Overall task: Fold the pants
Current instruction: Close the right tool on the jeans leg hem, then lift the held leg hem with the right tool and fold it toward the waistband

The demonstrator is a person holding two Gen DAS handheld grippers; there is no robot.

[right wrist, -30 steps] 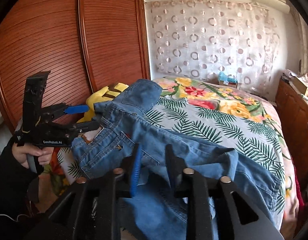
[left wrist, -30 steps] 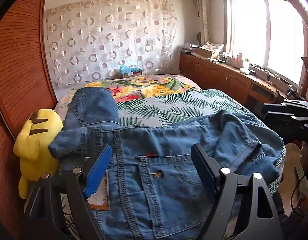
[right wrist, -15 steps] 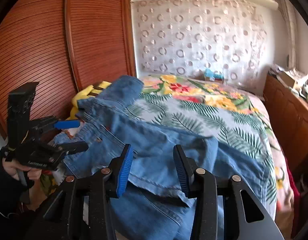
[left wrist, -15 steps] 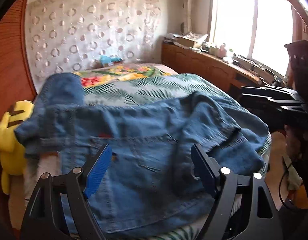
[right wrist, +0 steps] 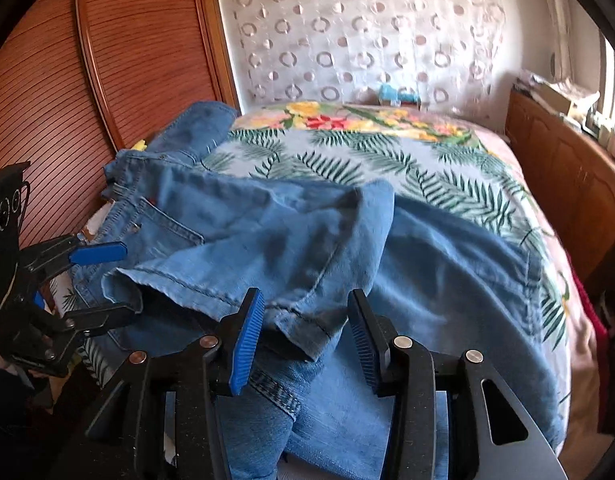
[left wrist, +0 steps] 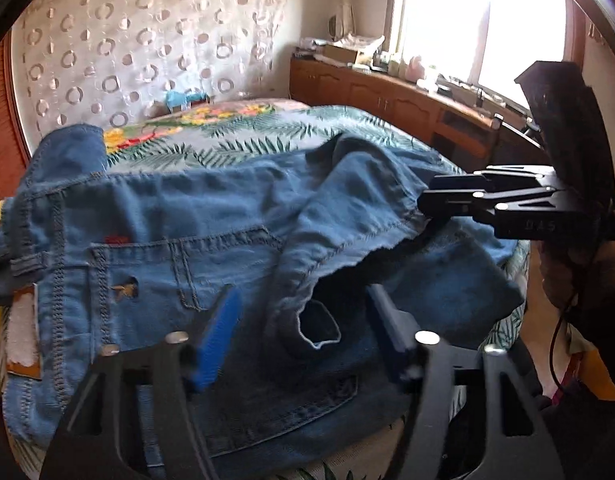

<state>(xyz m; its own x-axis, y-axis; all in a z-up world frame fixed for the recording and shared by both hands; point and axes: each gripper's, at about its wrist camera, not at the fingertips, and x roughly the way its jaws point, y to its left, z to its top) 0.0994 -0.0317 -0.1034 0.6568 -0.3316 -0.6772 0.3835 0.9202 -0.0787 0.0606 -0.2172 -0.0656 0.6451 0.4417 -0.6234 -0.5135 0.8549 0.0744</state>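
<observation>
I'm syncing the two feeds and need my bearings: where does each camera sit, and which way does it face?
Left wrist: on the left gripper, looking across the jeans toward the window; its own jaws are closing around a hem, and the right gripper shows.
Right wrist: on the right gripper, facing the wardrobe and curtain; the left gripper shows.
Shared: jeans, leaf-print bed, curtain.

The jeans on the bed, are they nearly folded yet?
Not yet. The jeans are bunched on the bed, with one leg end flopped back over the pocket area, so at most a rough first fold is there. The left gripper is closing around that leg's hem, and the right gripper stands open around a hem, with nothing pinched yet. Smoothing and tidy folding are left.
</observation>
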